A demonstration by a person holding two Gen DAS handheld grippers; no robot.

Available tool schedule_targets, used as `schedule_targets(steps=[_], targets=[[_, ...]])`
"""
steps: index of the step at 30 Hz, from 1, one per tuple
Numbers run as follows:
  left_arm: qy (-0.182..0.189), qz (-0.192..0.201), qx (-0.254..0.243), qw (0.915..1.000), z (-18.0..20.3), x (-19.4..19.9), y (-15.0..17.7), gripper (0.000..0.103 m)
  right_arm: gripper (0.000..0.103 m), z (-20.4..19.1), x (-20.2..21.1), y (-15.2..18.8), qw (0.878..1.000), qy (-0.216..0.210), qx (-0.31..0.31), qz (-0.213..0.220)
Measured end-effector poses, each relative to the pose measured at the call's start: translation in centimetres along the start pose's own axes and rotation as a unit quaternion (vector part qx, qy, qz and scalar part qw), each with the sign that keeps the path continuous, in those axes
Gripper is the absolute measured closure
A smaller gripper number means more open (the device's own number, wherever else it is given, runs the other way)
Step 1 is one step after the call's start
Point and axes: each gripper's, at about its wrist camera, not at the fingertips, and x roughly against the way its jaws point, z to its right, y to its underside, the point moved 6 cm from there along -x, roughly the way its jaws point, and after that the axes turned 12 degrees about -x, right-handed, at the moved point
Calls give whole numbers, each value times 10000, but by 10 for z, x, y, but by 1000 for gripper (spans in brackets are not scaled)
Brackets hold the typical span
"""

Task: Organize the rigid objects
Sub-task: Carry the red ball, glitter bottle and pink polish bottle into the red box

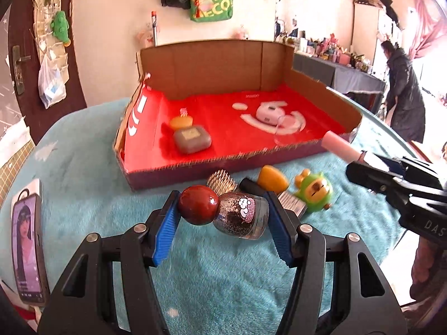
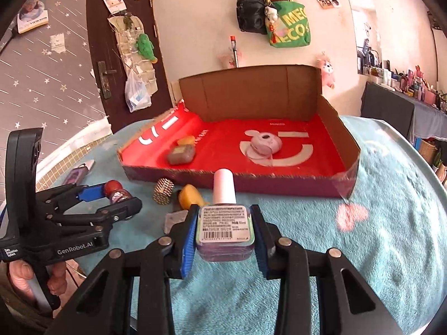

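My left gripper (image 1: 222,212) is shut on a glitter nail polish bottle (image 1: 241,215) with a round dark red cap (image 1: 199,205), held sideways above the teal cloth; it also shows in the right wrist view (image 2: 117,194). My right gripper (image 2: 223,231) is shut on a purple bottle (image 2: 225,230) with a white-pink cap (image 2: 223,185), label facing the camera. The red-lined cardboard box (image 1: 212,164) lies ahead, holding a grey case (image 1: 192,138), an orange piece (image 1: 181,122) and a pink round device (image 1: 269,112).
On the cloth before the box lie a gold spiky roller (image 1: 222,182), an orange object (image 1: 272,179), a green frog toy (image 1: 315,191) and a grey flat item (image 2: 176,219). A phone (image 1: 26,251) lies at left. A person (image 1: 405,95) stands at far right.
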Motion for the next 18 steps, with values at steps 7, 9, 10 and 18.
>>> schedule_targets(steps=[7, 9, 10, 18], targets=[[65, 0, 18, 10000, -1, -5, -5, 46, 65, -9, -1, -3, 9999, -109, 41, -40], [110, -10, 52, 9999, -2, -5, -5, 46, 65, -9, -2, -3, 9999, -122, 25, -70], [107, -17, 54, 9999, -3, -6, -5, 46, 65, -8, -1, -3, 9999, -134, 14, -78], [137, 56, 33, 9999, -9, -6, -18, 46, 65, -8, -4, -12, 9998, -199, -2, -101]])
